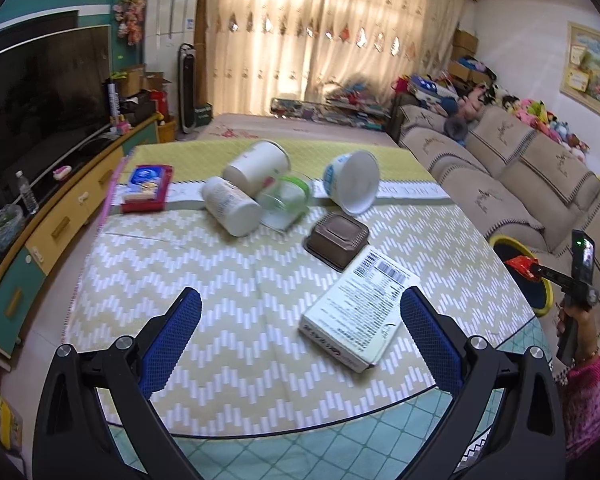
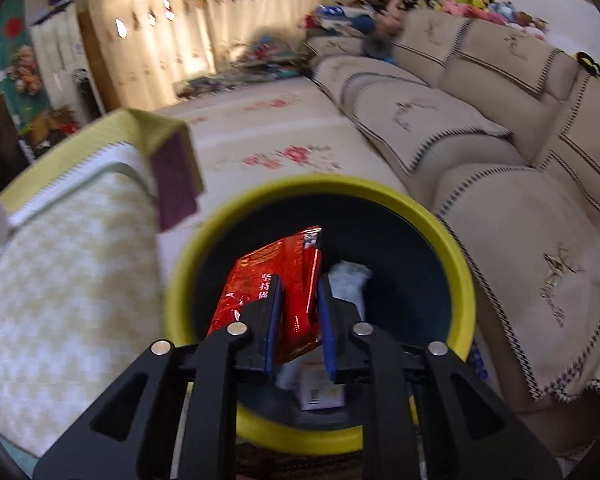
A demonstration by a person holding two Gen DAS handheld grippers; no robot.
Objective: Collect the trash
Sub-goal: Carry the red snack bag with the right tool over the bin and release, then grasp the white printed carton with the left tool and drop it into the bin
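Biggest thing I see is the table (image 1: 220, 300) w/ its zigzag cloth, then the yellow-rimmed bin (image 2: 456, 264) on the floor btwn table and sofa (image 2: 480, 152). On the table, the flat white box (image 1: 356, 312) lies label-up, long axis running from near-left to far-right, barcode end away from me, near my left gripper (image 1: 300, 308); that one hangs above the cloth w/ jaws spread wide, nothing btwn them. Further back: white tub (image 1: 354, 184) on its side, mouth facing me; two white canisters (image 1: 244, 188) tipped over; brown tray (image 1: 338, 240) upside down. My right gripper (image 2: 298, 284) is over the bin mouth w/ the red wrapper (image 2: 284, 264) btwn narrow jaws, its long axis along the fingers, far end pointing down into the bin. Can't tell if the pads really press it.
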